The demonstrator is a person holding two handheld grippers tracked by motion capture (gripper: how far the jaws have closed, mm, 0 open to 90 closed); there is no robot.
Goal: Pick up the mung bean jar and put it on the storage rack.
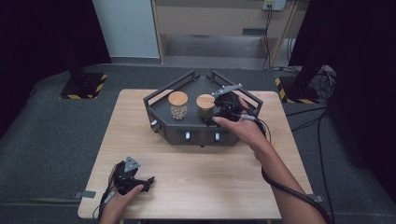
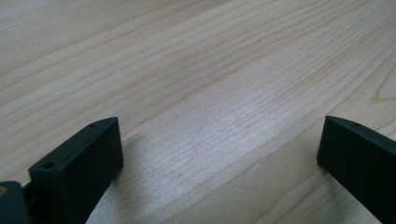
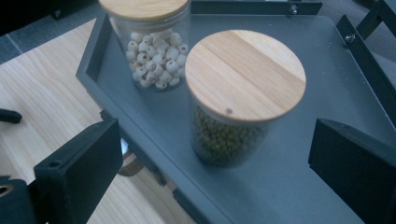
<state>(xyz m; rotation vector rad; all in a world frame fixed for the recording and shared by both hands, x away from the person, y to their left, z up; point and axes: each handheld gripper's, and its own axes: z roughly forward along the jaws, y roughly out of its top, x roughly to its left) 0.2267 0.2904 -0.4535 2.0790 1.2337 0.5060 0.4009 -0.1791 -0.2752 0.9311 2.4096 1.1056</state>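
Centre frame: our right tongs [image 3: 215, 154] gape, unclamped, before the bean jar [image 3: 231, 121]: glass, slippery, weighty; grip below the lid. Left tongs [image 2: 219, 158] apart.

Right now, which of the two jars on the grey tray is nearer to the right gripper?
The jar of green beans, just ahead of the right gripper and its open jaws. The other jar, holding pale round seeds, stands farther back.

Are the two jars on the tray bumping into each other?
Apart. The right gripper view shows grey tray floor between the white-bead jar and the green-bean jar.
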